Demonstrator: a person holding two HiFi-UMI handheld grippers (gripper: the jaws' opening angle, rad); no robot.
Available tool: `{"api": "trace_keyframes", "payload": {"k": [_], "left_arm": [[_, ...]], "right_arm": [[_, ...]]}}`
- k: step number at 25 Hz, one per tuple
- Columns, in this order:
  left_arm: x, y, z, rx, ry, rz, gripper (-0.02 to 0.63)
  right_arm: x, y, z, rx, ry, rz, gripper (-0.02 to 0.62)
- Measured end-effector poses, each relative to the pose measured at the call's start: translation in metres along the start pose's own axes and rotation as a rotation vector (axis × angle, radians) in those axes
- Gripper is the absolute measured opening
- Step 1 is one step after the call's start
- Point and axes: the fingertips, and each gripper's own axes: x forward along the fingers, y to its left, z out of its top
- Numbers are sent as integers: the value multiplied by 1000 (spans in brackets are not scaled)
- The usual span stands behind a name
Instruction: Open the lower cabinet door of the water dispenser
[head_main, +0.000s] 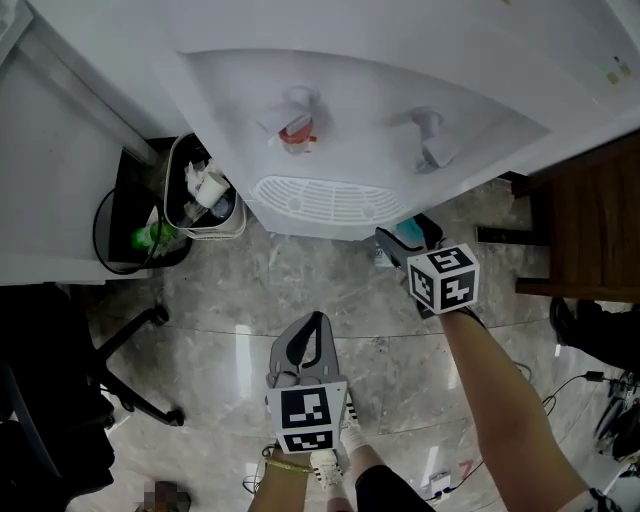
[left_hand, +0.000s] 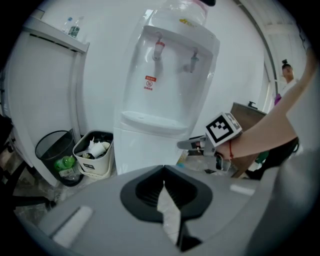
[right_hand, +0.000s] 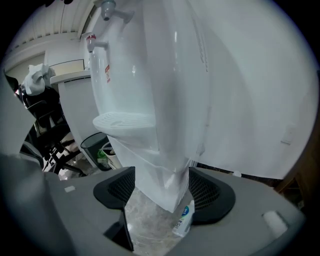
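Nearest me, at 6 o'clock, the left gripper (head_main: 308, 332) hangs low over the floor (head_main: 230, 290), well back from the work. Its fingers (left_hand: 145, 192) are pressed together with only a thin slit between them and nothing caught there, so I judge it is parked out of the way while the other hand does the job. Further out, toward 2 o'clock, the right gripper (right_hand: 162, 192) is held forward on an outstretched arm, low beneath the drip tray (head_main: 320, 200), which is the level where the door sits. Its pads (right_hand: 207, 192) are spread wide, and a bottom corner of the dispenser (head_main: 400, 70) stands in the gap between them. Neither pad seems to touch it, and the gripper grasps nothing. To me that looks like lining up on the door's edge before closing. The door (left_hand: 145, 150) is the plain white panel under the tray, at 12 o'clock, and it looks shut. A small bottle (right_hand: 184, 220) stands on the floor just beside that corner, near one pad, and could get knocked. Farther off, at 10 o'clock, a white bin (head_main: 205, 195) and a black bin (head_main: 125, 225) sit beside the dispenser, probably clear of the door's swing.
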Motion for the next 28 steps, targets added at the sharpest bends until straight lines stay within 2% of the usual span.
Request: {"api": "trace_keyframes", "payload": {"k": [6, 13, 17, 21, 24, 28], "left_arm": [[-4, 9, -1, -12, 3, 5, 6], [-14, 4, -15, -34, 11, -13, 6], [-28, -4, -29, -54, 7, -37, 6], [-49, -4, -51, -29, 20, -33, 6], [-66, 8, -70, -40, 40, 0, 6], [-87, 32, -83, -76, 43, 68, 6]], "right_arm": [[3, 6, 1, 23, -13, -8, 333], [-21, 32, -25, 17, 0, -39, 287], [-48, 67, -49, 15, -1, -11, 221], [-68, 111, -69, 45, -4, 11, 173], [-78, 152, -79, 80, -8, 42, 143], [-84, 207, -87, 68, -2, 115, 129]]}}
